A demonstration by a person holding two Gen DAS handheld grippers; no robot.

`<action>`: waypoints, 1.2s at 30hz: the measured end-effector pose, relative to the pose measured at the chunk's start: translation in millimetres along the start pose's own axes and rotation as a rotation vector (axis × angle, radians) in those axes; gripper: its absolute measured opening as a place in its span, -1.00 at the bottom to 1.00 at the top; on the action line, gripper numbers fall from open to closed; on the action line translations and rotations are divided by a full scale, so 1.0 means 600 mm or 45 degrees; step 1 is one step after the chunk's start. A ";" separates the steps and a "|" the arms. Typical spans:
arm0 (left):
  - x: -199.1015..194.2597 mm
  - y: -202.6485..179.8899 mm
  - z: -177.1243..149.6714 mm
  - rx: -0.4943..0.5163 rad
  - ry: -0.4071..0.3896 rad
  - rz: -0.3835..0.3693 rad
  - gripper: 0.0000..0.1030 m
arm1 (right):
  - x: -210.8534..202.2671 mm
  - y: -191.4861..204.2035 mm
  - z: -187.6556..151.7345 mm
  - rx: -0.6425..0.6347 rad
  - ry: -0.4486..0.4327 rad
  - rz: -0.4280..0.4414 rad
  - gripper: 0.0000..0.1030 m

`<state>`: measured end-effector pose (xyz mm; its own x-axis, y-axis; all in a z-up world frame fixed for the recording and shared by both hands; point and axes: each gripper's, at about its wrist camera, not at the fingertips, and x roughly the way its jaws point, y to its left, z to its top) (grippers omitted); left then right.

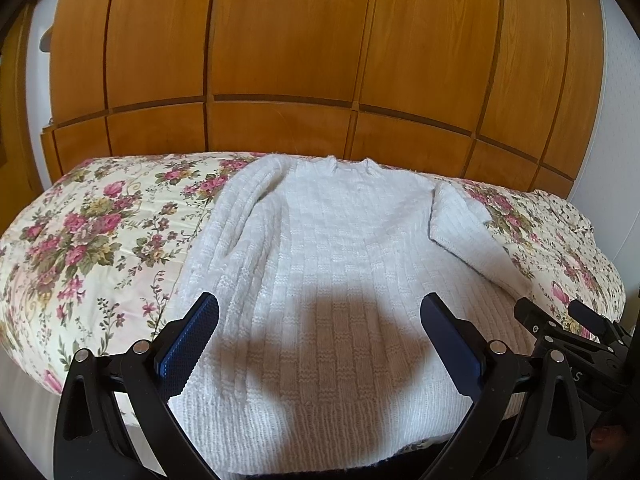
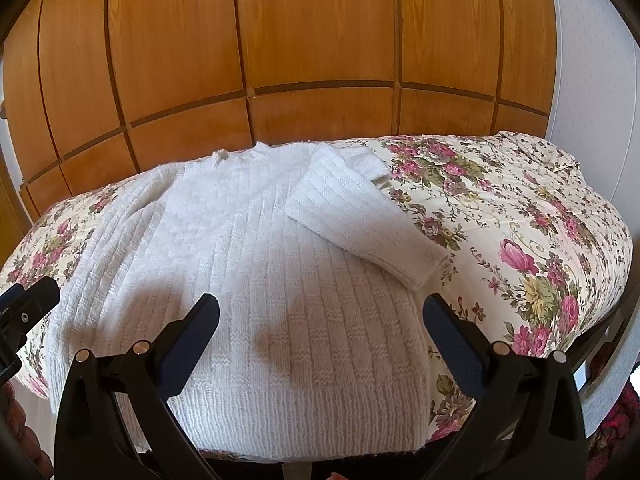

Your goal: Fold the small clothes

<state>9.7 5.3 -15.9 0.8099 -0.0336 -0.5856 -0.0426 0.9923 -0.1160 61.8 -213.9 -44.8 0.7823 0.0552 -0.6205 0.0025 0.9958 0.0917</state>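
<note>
White knit sweater [image 1: 332, 264]: flat on floral bedspread [image 1: 80, 240], 1 sleeve [image 2: 360, 216] folded inward. Left gripper [image 1: 320, 320], right gripper [image 2: 320, 320]: both wide, empty. Risk: loose knit stretching or bunching if pinched unevenly.

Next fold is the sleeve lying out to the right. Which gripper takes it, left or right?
Right, probably. The right gripper is open, with the sleeve just ahead, cuff near its right finger. The left gripper, also open, faces the sweater body, the sleeve far off to its side.
</note>
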 end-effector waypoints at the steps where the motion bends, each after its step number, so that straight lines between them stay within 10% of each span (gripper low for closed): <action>1: 0.000 0.000 0.000 0.001 0.000 0.000 0.94 | 0.000 0.000 0.000 -0.001 0.002 0.000 0.97; 19: 0.034 0.003 -0.003 -0.024 0.130 -0.153 0.94 | 0.017 -0.008 -0.001 0.008 0.026 0.006 0.97; 23: 0.076 0.024 -0.014 -0.142 0.243 -0.263 0.94 | 0.049 -0.021 -0.002 -0.008 0.067 0.175 0.97; 36: 0.219 0.037 0.017 0.074 0.120 0.062 0.94 | 0.134 -0.171 0.020 0.262 0.125 0.100 0.96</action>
<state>121.2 24.2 -87.0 0.7489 0.0062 -0.6626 -0.0440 0.9982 -0.0404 132.0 -312.3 -94.6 0.7210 0.1485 -0.6769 0.0790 0.9528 0.2932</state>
